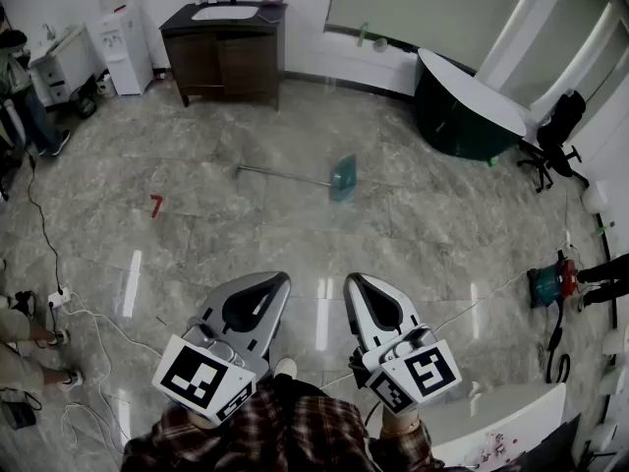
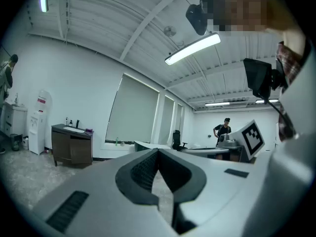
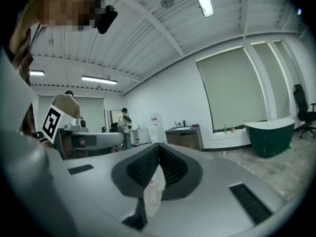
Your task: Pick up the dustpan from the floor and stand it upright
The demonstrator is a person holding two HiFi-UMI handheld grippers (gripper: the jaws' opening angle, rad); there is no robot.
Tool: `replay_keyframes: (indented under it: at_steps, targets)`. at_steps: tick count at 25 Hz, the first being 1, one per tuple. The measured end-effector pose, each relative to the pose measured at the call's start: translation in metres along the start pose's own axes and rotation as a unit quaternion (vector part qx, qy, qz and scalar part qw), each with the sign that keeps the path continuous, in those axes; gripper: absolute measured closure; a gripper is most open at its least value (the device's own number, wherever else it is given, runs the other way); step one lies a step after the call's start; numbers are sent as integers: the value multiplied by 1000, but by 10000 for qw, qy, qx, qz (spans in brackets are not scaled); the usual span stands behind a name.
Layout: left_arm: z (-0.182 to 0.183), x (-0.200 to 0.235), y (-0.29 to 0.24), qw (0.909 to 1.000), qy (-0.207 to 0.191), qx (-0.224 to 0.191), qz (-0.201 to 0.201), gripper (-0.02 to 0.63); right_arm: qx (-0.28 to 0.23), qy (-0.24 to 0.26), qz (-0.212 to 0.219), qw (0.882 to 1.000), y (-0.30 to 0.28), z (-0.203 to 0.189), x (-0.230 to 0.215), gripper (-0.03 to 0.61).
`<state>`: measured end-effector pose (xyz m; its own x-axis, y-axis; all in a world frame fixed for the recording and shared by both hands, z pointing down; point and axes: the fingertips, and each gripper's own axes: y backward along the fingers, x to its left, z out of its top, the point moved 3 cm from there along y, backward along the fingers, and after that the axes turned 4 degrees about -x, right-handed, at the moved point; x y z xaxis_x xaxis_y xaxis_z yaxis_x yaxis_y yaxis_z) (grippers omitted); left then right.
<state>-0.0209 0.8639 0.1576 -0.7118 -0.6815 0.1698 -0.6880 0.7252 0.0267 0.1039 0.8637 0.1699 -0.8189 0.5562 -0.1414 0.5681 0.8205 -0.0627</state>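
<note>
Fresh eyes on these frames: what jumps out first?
The teal dustpan lies flat on the glossy stone floor mid-room, its long handle pointing left in the head view. In the foreground, the left gripper and the right gripper sit side by side, both shut and empty, well short of it. A dark green tub stands at the back right.

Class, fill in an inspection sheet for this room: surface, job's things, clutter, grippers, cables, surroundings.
Surface: glossy marbled floor, small red mark.
Job's things: dustpan lies flat on the floor, long handle pointing left in the head view, not picked up.
Clutter: green-and-red machine on the floor at right.
Grippers: left gripper and right gripper both shut, empty, short of the dustpan.
Cables: white cords and power strip at left; black cable at right.
Surroundings: vanity cabinet, water dispenser, green tub, office chair; people at left edge.
</note>
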Motion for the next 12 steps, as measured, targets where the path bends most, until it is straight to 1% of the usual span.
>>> replay_keyframes:
  at_steps: [4, 7, 10, 12]
  targets:
    - [-8, 42, -21, 10000, 55, 30, 62, 604, 62, 6, 49, 10000, -44, -8, -14, 568]
    - [-7, 87, -43, 9999, 64, 62, 51, 604, 76, 11, 70, 9999, -92, -8, -24, 568]
    - [3, 136, -69, 10000, 12, 48, 0, 604, 43, 52, 101, 9999, -149, -1, -35, 568]
    - [15, 169, -88, 9999, -107, 15, -16, 604, -33, 133, 142, 9998, -190, 10, -43, 568]
